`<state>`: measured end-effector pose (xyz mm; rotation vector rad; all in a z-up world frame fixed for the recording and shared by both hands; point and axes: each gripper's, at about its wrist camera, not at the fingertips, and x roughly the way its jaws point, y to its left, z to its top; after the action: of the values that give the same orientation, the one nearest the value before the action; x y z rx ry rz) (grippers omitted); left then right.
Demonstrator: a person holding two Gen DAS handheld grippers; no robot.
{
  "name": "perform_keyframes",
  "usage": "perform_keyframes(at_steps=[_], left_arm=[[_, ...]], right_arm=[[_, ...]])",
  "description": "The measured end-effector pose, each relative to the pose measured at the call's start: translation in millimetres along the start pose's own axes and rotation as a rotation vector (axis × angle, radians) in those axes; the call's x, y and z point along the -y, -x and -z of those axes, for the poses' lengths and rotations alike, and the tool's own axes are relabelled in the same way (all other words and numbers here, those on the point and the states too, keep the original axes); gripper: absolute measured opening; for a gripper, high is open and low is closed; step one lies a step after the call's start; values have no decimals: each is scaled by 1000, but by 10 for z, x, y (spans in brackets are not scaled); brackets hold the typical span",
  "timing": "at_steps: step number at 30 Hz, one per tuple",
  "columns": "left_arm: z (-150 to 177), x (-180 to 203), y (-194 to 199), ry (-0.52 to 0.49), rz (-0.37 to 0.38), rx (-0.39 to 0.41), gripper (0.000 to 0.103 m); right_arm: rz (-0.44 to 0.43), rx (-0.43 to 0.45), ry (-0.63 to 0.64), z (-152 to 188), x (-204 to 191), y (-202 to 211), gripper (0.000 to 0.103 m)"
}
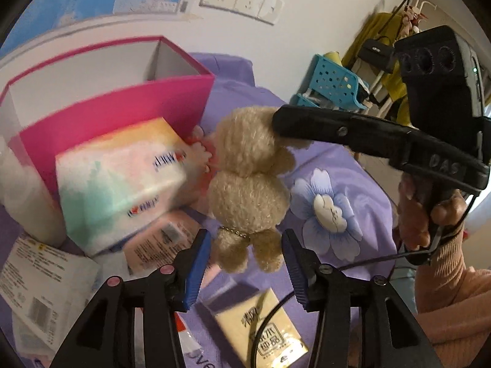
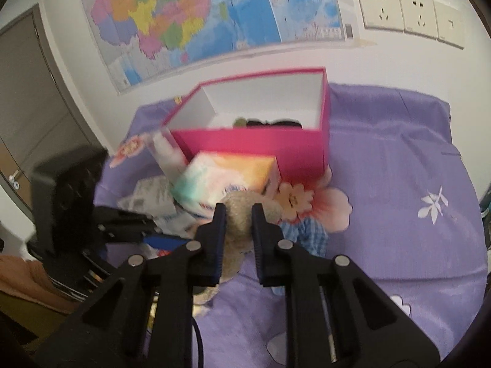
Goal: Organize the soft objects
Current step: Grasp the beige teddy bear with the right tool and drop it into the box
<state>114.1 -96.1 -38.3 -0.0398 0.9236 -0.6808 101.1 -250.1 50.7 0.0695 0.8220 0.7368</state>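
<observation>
Domestic bedroom. Indicators: purple flowered bedsheet (image 2: 383, 168) across the centre; wall map (image 2: 214, 15) at top; wall sockets (image 2: 411, 12) upper right; door (image 2: 27, 92) at left; clothes rack (image 1: 396, 40) upper right.

Open box (image 2: 270, 144) sits at the back of the bed (image 2: 399, 184), near the wall; map (image 2: 214, 12) on the wall above it, sockets (image 2: 408, 12) to the map's right. Tissue pack (image 2: 227, 178) leans against the box's front wall, another pack (image 1: 40, 263) left of it and lower. Plush bear (image 1: 245, 184) just right of the tissue pack, in front of the box's near corner. Right tool (image 2: 238, 217) clamps the bear's upper end; left tool (image 1: 245, 263) straddles its lower end, pads apart from it. Small flat packet (image 1: 264, 331) lies on the bed below the bear. Crate (image 1: 331, 82) stands beyond the bed's right side.
</observation>
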Motion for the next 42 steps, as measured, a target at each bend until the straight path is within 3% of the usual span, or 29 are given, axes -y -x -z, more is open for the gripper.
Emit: perform_keyframes(at_steps=[11, 19, 23, 33, 35, 36, 37, 42], left_arm=[[-614, -82, 382, -26, -141, 157, 44], [-1177, -386, 285, 44, -197, 170, 42], [-1376, -589, 115, 90, -190, 145, 42], [-1470, -739, -374, 156, -190, 48, 42], [-1458, -743, -399, 156, -191, 47, 42], [-1452, -744, -398, 157, -192, 48, 42], [-1441, -743, -398, 158, -192, 49, 42], [-1360, -716, -304, 156, -197, 77, 42]], right_arm=[[-36, 155, 47, -708, -63, 48, 18], [18, 181, 48, -1229, 109, -243, 18], [69, 146, 72, -1417, 192, -436, 18], [285, 34, 153, -1517, 344, -959, 21], [325, 17, 152, -1496, 380, -1037, 31], [332, 14, 160, -1479, 376, -1061, 40], [332, 14, 170, -1458, 369, -1069, 43], [291, 24, 137, -1345, 381, -963, 44]])
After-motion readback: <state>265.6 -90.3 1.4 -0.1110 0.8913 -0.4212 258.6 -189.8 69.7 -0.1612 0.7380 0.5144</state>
